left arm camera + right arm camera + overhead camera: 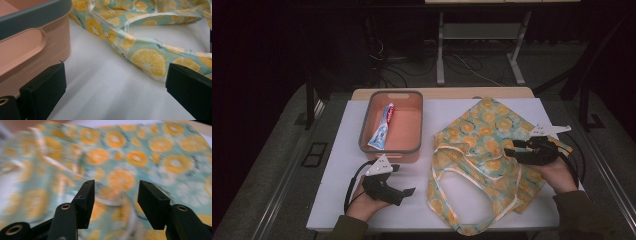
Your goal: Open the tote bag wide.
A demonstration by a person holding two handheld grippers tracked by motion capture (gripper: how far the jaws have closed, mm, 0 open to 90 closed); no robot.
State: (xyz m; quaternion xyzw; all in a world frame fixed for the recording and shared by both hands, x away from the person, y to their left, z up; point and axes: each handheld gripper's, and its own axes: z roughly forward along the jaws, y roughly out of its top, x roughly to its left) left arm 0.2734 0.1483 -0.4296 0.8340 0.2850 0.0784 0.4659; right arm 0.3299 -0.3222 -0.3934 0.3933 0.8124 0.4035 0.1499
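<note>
Beside the lemon-print bag (484,150), a pink bin (404,150) with toothpaste (381,127) inside

In your right claw (115,202) view the fruit-print bag (120,167) beyond the jaws is smeared with motion blur, worst on the side past the left jaw, so you cannot tell whether the cloth touches either pad. In your left claw (115,85) view the pink bin (30,47) beside the left jaw is cut off by the top and left edges. From above, the print on the tube (381,128) in that bin is too small to read.
</note>
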